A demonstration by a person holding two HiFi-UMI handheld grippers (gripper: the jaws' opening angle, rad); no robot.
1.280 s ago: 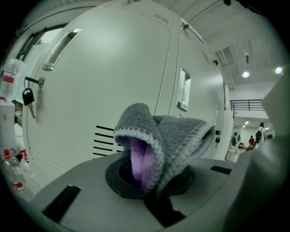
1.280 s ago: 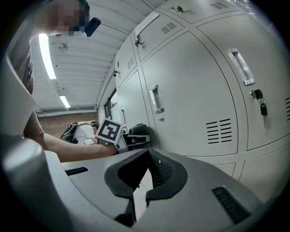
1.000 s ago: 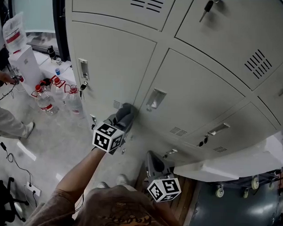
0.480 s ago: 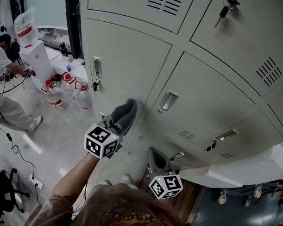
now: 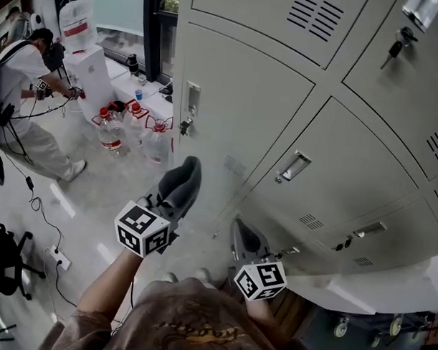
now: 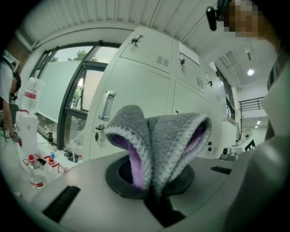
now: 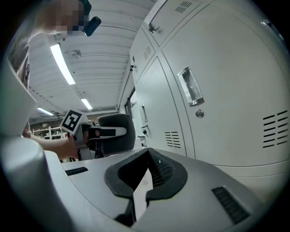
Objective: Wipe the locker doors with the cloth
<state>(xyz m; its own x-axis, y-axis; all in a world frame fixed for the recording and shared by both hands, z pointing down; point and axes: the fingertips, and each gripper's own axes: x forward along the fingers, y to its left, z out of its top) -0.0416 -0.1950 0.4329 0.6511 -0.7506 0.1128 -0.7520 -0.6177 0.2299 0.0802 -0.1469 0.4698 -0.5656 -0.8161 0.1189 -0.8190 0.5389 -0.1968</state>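
The left gripper's jaws are clenched on a folded grey cloth with a lilac inner face, which stands up out of the pinch. Ahead of the cloth rise the pale locker doors; the cloth seems just short of them, though contact is hard to judge. A recessed handle sits ahead and left of the jaws. The right gripper's jaws are pressed together on nothing, with a locker door close on their right. Water bottles and a person lie well left of the left jaws.
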